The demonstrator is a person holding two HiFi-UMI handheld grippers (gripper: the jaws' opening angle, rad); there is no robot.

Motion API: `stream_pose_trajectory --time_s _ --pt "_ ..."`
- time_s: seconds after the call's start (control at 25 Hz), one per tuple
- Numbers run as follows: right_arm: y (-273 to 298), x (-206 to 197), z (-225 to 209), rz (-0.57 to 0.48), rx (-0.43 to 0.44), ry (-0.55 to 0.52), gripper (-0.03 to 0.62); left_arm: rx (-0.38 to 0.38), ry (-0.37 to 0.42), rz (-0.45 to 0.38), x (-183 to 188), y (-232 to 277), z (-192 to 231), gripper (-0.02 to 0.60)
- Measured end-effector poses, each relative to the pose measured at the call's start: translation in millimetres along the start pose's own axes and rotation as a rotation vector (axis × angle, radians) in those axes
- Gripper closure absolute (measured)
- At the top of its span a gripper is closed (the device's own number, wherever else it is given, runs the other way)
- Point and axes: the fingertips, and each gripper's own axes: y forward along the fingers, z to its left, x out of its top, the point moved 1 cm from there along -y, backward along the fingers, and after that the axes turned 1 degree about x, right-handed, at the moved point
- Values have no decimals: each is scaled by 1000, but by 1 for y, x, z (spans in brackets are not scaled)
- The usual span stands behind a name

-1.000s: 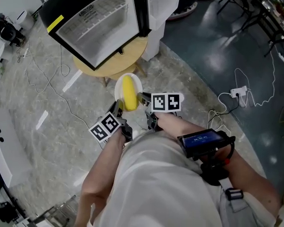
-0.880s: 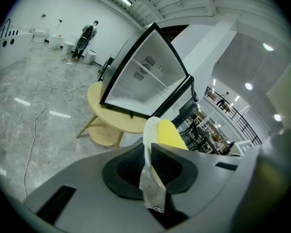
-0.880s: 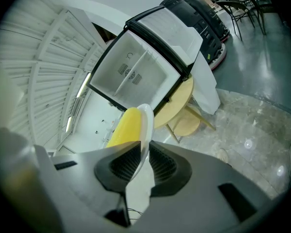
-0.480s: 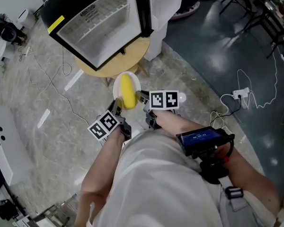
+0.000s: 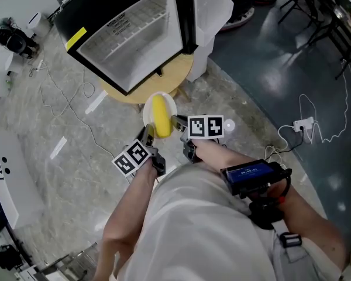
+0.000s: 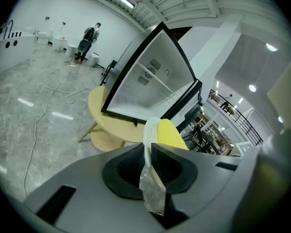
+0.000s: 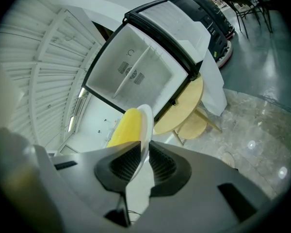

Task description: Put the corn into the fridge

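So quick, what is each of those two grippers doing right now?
Left gripper: closed on the white plate rim, with the corn on it.
Right gripper: closed on the same plate's opposite rim.

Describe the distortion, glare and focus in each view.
Head view: fairly sharp, evenly lit, soft sheen on the dark floor. Left gripper view: fisheye bows the fridge, corners black, the plate blurred up close. Right gripper view: same curvature, light spots glinting on the marbled floor.
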Motion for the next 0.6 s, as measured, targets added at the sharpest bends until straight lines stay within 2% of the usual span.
stream_pose_trajectory --time_s 0.6 --pt "41 56 -19 31 3 -33 556 7 -36 -5 36 58 4 532"
